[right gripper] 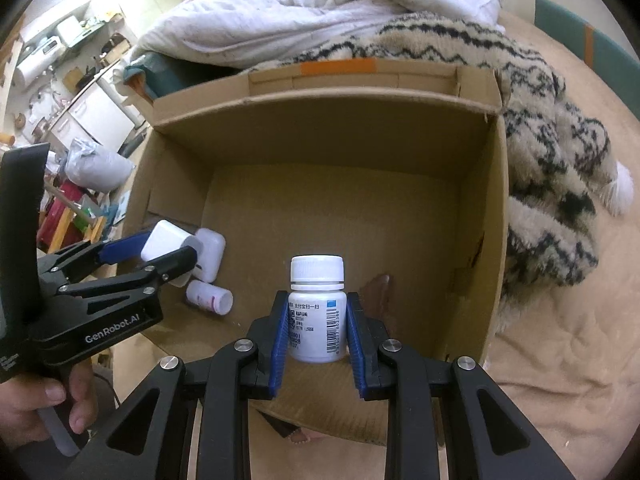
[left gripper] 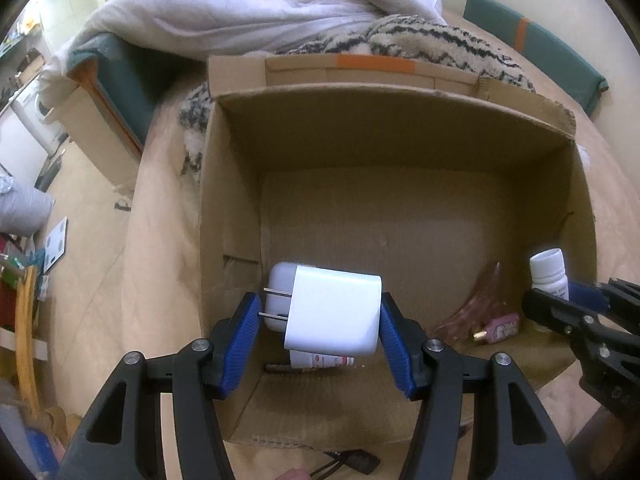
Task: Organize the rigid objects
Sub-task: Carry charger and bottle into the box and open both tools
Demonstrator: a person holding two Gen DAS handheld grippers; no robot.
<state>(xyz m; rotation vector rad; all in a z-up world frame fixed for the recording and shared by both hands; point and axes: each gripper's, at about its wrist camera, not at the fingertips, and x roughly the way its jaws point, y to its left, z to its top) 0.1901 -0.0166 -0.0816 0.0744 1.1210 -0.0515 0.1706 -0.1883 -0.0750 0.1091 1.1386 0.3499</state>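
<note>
Both tools are held over the open cardboard box (right gripper: 490, 216), which rests on a bed. A drop or tilt is the main risk: if the white pill bottle (right gripper: 317, 309) is let go from this height it may topple onto the small pink bottle (left gripper: 498, 329) below, and the white charger plug (left gripper: 334, 309) could strike the case and bottle lying beneath it. The left tool (left gripper: 318, 328) is clenched on the plug's sides; the right tool (right gripper: 318, 334) is closed narrowly around the upright pill bottle.
</note>
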